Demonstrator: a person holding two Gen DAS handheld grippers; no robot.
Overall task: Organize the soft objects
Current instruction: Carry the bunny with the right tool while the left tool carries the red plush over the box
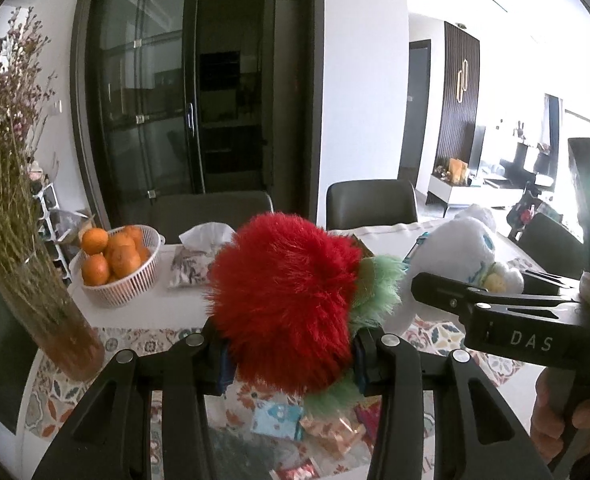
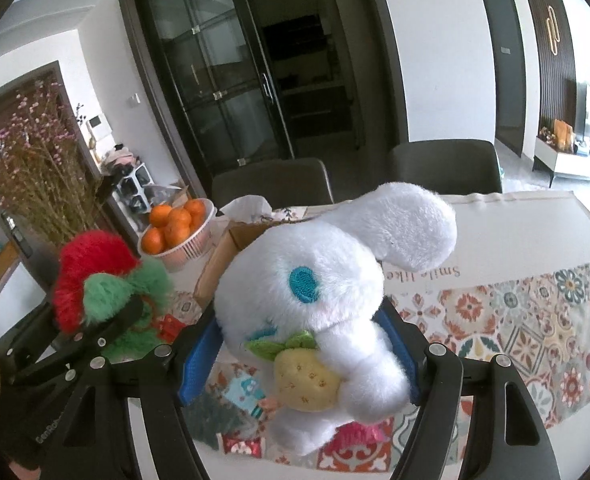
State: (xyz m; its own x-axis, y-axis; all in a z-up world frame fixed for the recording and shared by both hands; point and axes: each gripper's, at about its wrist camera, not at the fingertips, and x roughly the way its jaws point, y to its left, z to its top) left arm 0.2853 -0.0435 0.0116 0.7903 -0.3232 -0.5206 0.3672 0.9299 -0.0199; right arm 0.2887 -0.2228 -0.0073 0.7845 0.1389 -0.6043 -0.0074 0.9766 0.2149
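2 plush toys held above a patterned dining table, 1 in each gripper.

Nearest, the left gripper (image 1: 291,364) pinches a red and green furry plush (image 1: 283,300) between its blue pads, clear of the table; the right gripper (image 2: 299,356) clamps a white long-eared plush dog (image 2: 315,292) that hugs a yellow pineapple, also lifted off the floral tablecloth (image 2: 535,320). The 2 toys hang near each other but apart. Under them lie small gift packets (image 1: 279,416). Beyond sits an open cardboard box (image 2: 219,260), then a tissue pack (image 1: 199,256) and a white basket of oranges (image 1: 119,260) by the far edge, with a glass vase of dried flowers (image 1: 27,240) at the left edge. The table's right half lies bare; 2 dark chairs (image 2: 443,168) stand behind.
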